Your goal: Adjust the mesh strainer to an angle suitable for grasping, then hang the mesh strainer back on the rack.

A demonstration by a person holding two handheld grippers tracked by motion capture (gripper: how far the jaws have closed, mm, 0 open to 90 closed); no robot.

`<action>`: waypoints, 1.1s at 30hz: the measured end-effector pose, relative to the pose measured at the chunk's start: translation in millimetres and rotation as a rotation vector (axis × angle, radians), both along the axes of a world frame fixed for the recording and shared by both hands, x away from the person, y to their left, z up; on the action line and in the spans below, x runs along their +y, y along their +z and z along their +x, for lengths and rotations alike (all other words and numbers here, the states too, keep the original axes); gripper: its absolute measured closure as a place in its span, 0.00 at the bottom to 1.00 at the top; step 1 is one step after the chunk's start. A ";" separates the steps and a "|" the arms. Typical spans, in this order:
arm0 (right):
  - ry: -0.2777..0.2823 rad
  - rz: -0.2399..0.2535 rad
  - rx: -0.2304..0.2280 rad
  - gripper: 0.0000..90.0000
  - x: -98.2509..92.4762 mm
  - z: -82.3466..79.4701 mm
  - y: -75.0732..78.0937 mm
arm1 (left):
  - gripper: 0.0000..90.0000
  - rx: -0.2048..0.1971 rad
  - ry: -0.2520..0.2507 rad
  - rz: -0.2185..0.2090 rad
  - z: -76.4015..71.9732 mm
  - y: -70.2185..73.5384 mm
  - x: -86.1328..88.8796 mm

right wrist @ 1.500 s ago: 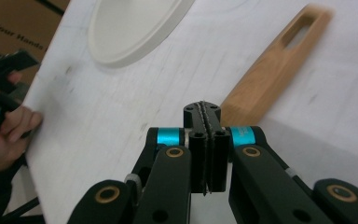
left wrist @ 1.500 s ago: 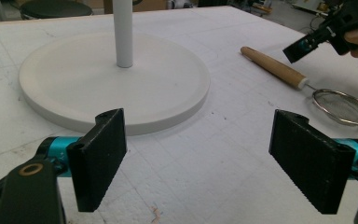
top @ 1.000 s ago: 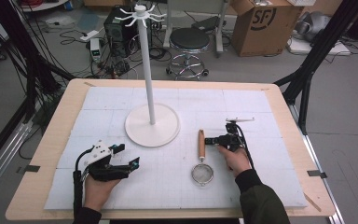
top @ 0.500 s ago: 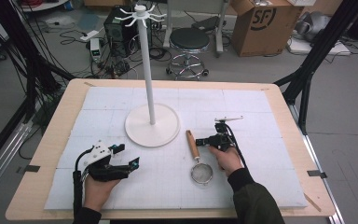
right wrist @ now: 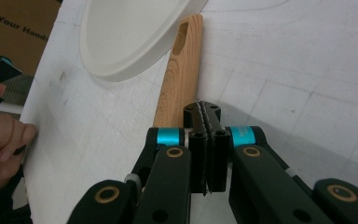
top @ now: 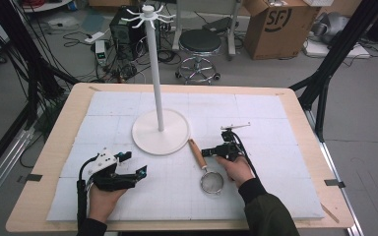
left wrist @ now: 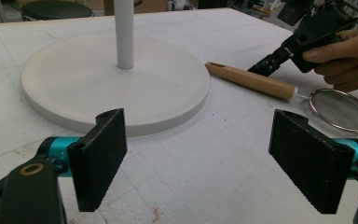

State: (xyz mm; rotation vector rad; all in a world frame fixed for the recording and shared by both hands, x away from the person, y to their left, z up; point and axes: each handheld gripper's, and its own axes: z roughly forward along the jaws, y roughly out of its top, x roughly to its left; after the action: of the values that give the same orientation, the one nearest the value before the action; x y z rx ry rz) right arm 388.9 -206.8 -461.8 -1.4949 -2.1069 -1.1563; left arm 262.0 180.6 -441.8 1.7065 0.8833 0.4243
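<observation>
1. The strainer point(top: 205, 169) lies flat on the white mat point(top: 275, 128), at about 5 o'clock from the round base of the white stand point(top: 160, 132). Its wooden handle point(top: 197, 154) points up toward that base, and the mesh bowl point(top: 211, 182) sits at the near end.
2. The right tongs point(top: 207, 153) are pressed fully together with nothing between the pads. Their tip sits at the handle's right side, at about 3 o'clock from it; in the right gripper view point(right wrist: 207, 116) the closed tip is right at the wood, though whether it touches cannot be told.
3. The handle's far end, with its hanging slot point(right wrist: 182, 32), lies just beside the rim of the stand's base.
4. The left tongs point(top: 133, 164) stand wide apart and hold nothing, well away from the strainer, which is at roughly 3 o'clock from them.
5. In the left gripper view the strainer point(left wrist: 303, 93) lies beyond the right-hand pad point(left wrist: 307, 163).
</observation>
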 end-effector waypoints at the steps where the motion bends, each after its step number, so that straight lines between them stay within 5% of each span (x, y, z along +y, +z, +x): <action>1: 0.001 0.004 -0.002 1.00 -0.5 0.3 -0.5 | 0.22 0.000 -0.001 0.000 0.0 0.0 0.0; 6: -0.023 -0.029 -0.040 0.98 -3.4 -2.2 5.5 | 0.22 0.001 -0.002 0.001 0.0 -0.2 0.6; 8: -0.029 -0.011 -0.055 0.79 -7.1 -2.8 9.7 | 0.22 0.003 -0.001 0.002 0.0 -0.3 0.7; 11: -0.048 0.000 -0.055 0.70 -10.6 -5.4 16.6 | 0.22 0.003 -0.001 0.000 -0.2 -0.1 1.0; 13: -0.055 -0.006 -0.052 0.55 -12.0 -7.4 19.8 | 0.22 0.003 -0.002 0.000 -0.2 -0.2 0.8; 33: 0.014 -0.057 -0.040 0.45 11.8 -22.5 22.8 | 0.22 0.003 0.000 -0.001 0.1 -0.3 -0.1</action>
State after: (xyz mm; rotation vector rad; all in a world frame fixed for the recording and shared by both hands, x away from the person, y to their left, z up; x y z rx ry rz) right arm 366.3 -195.0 -439.0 -1.4917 -2.1909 -1.1394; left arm 262.1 180.5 -442.1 1.7063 0.8859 0.4215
